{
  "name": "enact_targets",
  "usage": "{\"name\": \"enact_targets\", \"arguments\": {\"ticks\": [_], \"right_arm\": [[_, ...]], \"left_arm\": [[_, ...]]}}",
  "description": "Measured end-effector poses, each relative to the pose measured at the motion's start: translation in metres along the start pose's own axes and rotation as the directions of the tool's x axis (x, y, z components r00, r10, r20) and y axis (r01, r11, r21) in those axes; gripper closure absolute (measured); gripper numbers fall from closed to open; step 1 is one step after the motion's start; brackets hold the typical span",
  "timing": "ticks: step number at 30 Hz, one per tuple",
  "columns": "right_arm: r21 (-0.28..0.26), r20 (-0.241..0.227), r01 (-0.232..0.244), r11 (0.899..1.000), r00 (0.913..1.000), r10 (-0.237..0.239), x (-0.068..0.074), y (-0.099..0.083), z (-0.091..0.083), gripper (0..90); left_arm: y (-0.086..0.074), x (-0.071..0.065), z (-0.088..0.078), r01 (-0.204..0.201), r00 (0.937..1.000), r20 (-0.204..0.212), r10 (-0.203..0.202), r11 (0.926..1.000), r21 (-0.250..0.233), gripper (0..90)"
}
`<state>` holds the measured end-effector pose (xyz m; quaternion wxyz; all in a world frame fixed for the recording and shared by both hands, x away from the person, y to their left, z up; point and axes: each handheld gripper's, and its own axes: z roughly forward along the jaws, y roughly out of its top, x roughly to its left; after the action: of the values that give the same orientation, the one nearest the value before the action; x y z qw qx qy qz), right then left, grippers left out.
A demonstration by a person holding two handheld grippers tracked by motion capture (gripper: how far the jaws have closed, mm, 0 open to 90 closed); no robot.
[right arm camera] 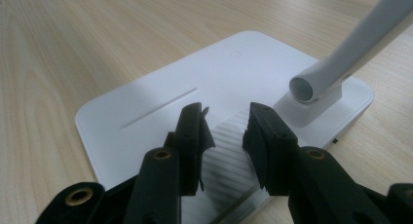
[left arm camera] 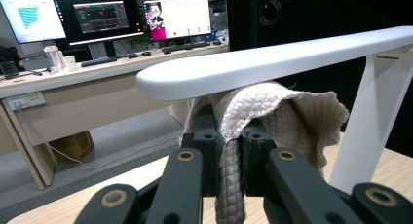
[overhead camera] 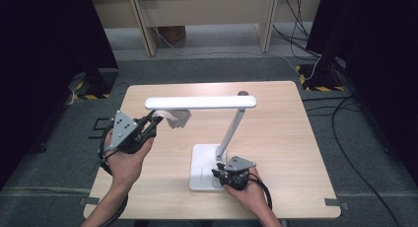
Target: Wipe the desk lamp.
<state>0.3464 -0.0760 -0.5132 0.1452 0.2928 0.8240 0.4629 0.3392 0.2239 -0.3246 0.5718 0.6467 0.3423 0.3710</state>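
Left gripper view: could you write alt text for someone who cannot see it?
Two black jaws pinch a beige waffle-weave cloth just beneath the white lamp head, which crosses the picture. The lamp's white stem stands at right; a desk with monitors sits behind.

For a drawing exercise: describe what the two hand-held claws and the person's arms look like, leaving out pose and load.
Both claws are black. The left claw and the right claw each carry a grey three-cornered plate with small dark holes on top. Brass-coloured rivets dot the linkages. A black cable trails from each past the wrist. The forearms are bare, without sleeves.
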Motion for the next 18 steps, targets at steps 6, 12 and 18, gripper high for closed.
{"name": "enact_targets", "arguments": {"ticks": [6, 12, 18], "right_arm": [[0.0, 0.0, 0.001, 1.0, 1.0, -0.001, -0.0001, 0.0, 0.0, 67.1], [0.001, -0.001, 0.001, 1.0, 1.0, -0.001, -0.0002, 0.0, 0.0, 67.1], [0.0, 0.0, -0.001, 1.0, 1.0, 0.001, 0.0001, -0.0001, 0.0, 67.0]], "left_arm": [[0.0002, -0.0027, 0.0028, -0.002, 1.0, 0.005, 0.002, 1.0, 0.004, 80.7], [0.0008, -0.0071, 0.0061, -0.003, 0.9999, 0.016, 0.003, 1.0, 0.003, 80.7], [0.0011, -0.0098, 0.008, 0.002, 0.9998, 0.02, -0.002, 1.0, 0.001, 80.7]]}}
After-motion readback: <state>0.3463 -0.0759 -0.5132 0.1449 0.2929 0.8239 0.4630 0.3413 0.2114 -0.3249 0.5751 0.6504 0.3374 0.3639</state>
